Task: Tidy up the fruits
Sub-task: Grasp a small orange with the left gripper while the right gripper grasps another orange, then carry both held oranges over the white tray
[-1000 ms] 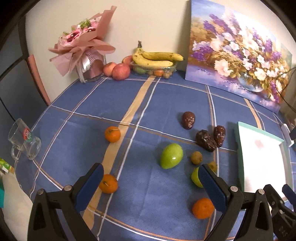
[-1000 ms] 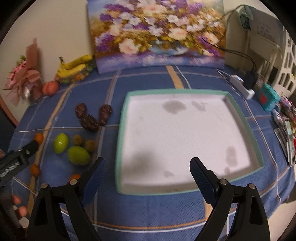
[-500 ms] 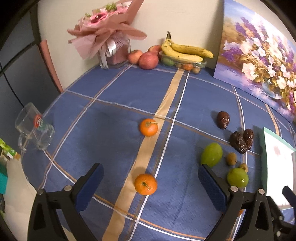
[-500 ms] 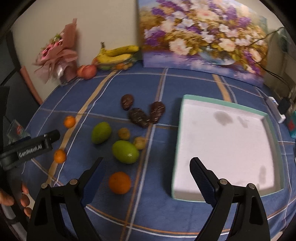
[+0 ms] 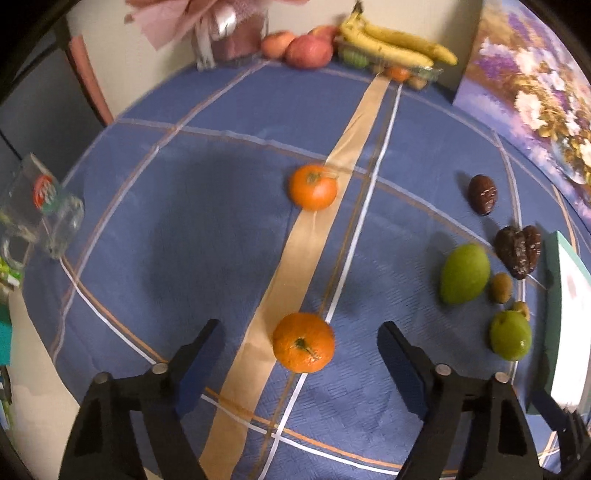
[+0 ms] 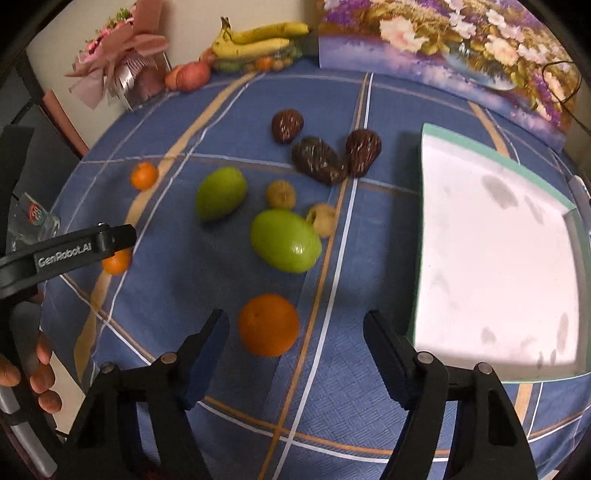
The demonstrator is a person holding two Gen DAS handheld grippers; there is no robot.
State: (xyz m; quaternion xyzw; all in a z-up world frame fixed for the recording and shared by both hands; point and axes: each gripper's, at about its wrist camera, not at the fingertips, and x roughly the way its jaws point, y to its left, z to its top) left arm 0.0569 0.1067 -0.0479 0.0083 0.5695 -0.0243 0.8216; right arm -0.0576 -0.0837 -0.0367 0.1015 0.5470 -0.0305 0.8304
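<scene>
Left gripper (image 5: 299, 345) closing, pads clear of near tangerine (image 5: 303, 341); right gripper (image 6: 295, 334) closing, not touching orange (image 6: 268, 324).

From my left claw's camera the white tray (image 5: 570, 295) off to the claw's right is sliced by the picture's edge, and the bouquet (image 5: 207, 14) far ahead loses its top. From my right claw's camera the mandarin (image 6: 117, 261) out to the claw's left sits half behind the other gripper's black finger (image 6: 74, 251). I can't name the small yellowish fruits (image 6: 281, 193) ahead; they're blurred.
</scene>
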